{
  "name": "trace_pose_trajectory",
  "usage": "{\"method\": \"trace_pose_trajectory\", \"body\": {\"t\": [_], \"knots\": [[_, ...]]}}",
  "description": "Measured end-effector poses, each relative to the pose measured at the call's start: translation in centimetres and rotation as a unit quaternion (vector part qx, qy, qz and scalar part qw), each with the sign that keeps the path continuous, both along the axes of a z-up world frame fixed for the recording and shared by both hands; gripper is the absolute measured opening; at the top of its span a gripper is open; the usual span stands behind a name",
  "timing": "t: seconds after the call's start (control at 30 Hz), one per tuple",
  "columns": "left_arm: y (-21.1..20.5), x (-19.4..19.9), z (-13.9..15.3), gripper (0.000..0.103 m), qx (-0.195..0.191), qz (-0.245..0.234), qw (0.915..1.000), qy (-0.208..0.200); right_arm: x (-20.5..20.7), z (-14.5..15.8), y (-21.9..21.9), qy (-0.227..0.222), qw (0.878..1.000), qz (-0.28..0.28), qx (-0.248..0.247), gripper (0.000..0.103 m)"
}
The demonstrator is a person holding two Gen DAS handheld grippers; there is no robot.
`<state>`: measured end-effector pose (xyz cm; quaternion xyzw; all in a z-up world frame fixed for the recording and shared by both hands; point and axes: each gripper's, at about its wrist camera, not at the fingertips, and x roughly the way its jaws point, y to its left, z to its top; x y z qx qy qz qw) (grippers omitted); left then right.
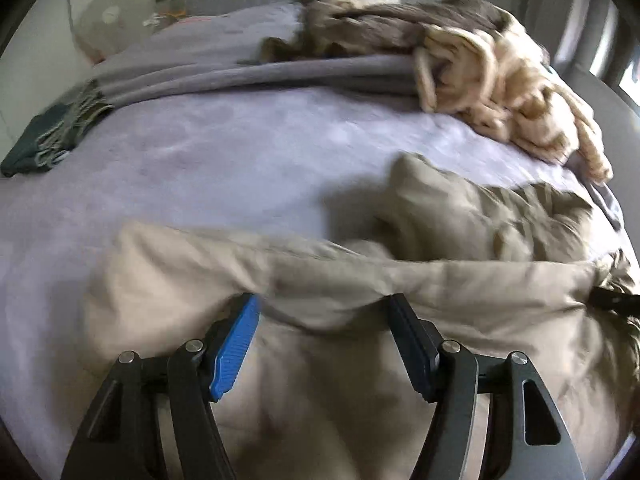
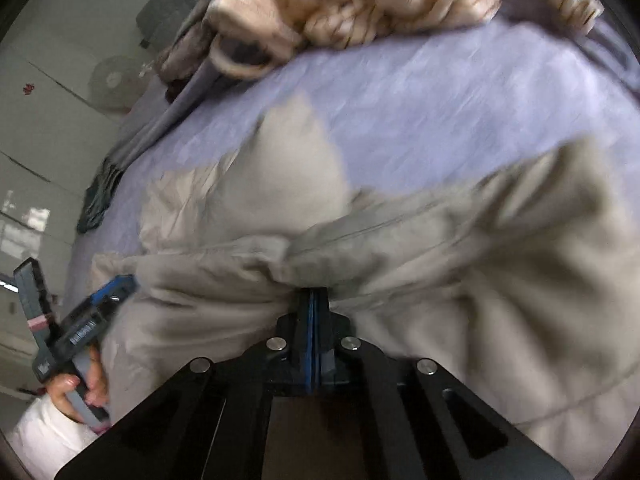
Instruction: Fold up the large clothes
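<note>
The right gripper [image 2: 313, 294] has its jaws pressed together on a fold of the beige garment [image 2: 400, 248], which lies crumpled on the lilac bed [image 2: 440, 92]. The left gripper [image 1: 322, 306] has its jaws apart and empty, tilted down over the garment's edge. A hand [image 2: 76, 392] in a white sleeve grips its handle.

The left gripper [image 1: 322, 308] is pointing steeply down with its two fingers standing wide apart, and nothing is pressed between the pads. The right gripper [image 2: 313, 294] is also pointing down, and its jaws are closed fully together, pinching a fold of cloth. In the right wrist view, a hand [image 2: 78, 390] in a white sleeve is gripping the handle of the left gripper.
</note>
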<state>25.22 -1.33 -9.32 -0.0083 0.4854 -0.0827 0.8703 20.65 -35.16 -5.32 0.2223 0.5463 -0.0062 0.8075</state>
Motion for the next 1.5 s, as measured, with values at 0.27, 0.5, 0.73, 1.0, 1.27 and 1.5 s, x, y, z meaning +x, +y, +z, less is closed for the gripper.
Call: {"method": "trace_pose_trajectory", "body": {"t": [0.27, 0.5, 0.73, 1.0, 1.27, 1.5], "knots": [[4.3, 1.5, -2.8, 0.085, 0.016, 0.047, 0.9987, 0.013, -2.4, -0.5, -7.0, 0.025, 0.991, -0.080, -0.105, 0.000], [4.4, 2.2, -3.3, 0.093, 0.011, 0.065, 0.9974, 0.029, -0.7, -3.0, -8.0, 0.049, 0.988, -0.104, -0.099, 0.000], [4.8, -0.7, 0.4, 0.093, 0.013, 0.081, 0.9964, 0.022, -2.1, -0.3, -7.3, 0.035, 0.989, -0.112, -0.087, 0.004], [5.0, -6.7, 3.0, 0.093, 0.009, 0.083, 0.9964, 0.016, -7.0, 3.0, -4.9, 0.007, 0.992, -0.123, -0.038, 0.019], [6.8, -10.1, -0.6, 0.093, 0.032, 0.098, 0.9935, 0.049, -12.9, 2.9, -0.8, 0.020, 0.995, -0.077, -0.068, 0.019], [9.7, -9.7, -2.4, 0.103, -0.020, 0.134, 0.9879, 0.074, -13.6, 0.5, -2.7, 0.023, 0.994, -0.086, -0.065, 0.019]]}}
